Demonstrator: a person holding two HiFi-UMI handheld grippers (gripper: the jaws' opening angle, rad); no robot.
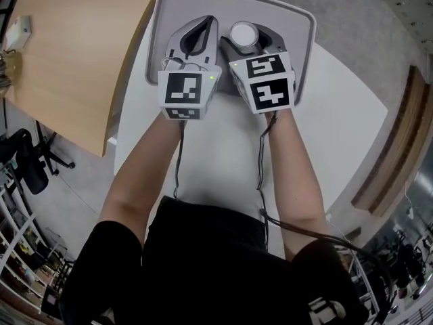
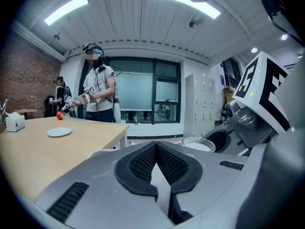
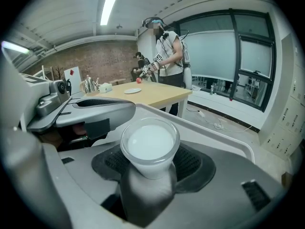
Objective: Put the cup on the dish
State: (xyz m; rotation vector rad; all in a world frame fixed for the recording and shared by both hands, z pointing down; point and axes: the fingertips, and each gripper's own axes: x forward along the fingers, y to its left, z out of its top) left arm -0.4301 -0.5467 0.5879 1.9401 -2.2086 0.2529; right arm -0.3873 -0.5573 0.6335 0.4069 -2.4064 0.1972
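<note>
You are pinching the translucent white cup in the right gripper over the grey rectangular dish, not yet released; the left gripper is idling with its jaws together, empty.

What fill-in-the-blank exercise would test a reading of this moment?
1. The right tongs are shut on the ___.
2. The left tongs are shut and hold ___.
3. In the head view, both tongs are over a grey ___ on the white table.
Missing words: cup; nothing; tray.
</note>
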